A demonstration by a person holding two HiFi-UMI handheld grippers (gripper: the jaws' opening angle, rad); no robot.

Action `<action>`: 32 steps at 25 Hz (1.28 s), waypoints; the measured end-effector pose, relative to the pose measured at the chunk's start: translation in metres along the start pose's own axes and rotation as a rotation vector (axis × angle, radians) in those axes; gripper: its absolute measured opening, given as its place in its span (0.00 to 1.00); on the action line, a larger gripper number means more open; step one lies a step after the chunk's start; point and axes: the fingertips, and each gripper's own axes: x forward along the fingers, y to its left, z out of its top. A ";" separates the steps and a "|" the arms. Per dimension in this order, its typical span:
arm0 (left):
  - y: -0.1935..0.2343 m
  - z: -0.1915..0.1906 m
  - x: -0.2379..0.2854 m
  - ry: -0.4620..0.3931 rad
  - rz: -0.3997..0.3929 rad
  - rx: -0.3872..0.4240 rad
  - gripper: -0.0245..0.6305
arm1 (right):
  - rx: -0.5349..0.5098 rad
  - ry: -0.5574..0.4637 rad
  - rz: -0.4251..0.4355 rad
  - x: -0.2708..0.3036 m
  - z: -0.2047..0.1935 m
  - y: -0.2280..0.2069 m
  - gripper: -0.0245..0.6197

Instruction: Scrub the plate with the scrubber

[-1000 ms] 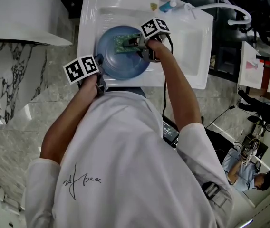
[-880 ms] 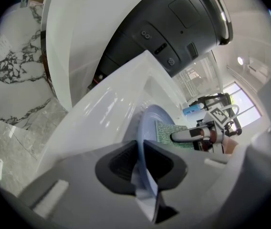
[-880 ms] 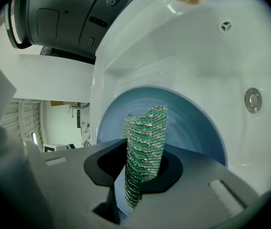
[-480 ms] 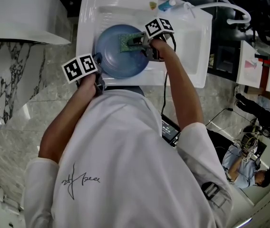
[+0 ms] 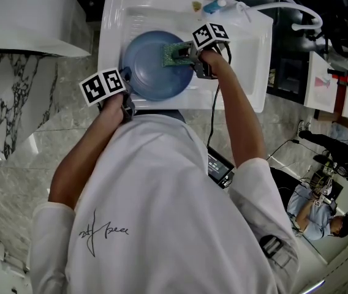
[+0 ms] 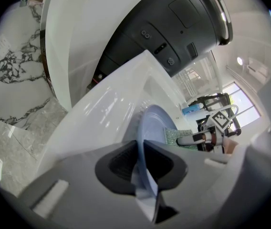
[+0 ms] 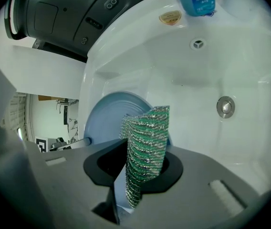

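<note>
The plate [image 5: 149, 72] is round and pale blue, with its hollow face up inside the white sink [image 5: 116, 17]. Its near left rim is pinched between the jaws of the left hand-held gripper [image 6: 140, 168]. The scrubber [image 5: 175, 54] is a green rectangular pad shot with silver threads. The right hand-held gripper [image 7: 138, 175] clamps it, and it lies flat on the plate's far right part.

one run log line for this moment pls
left gripper: shut on rim of round blue plate | right gripper: shut on green mesh scrubber, at plate's right side | plate held in white sink
</note>
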 end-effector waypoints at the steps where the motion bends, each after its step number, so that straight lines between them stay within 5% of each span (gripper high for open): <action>1: -0.001 0.000 0.000 0.000 0.000 0.000 0.17 | -0.001 0.000 -0.009 -0.002 -0.001 -0.003 0.15; 32: -0.001 0.000 0.001 0.010 -0.011 -0.002 0.18 | -0.284 0.083 -0.430 -0.045 -0.004 -0.031 0.15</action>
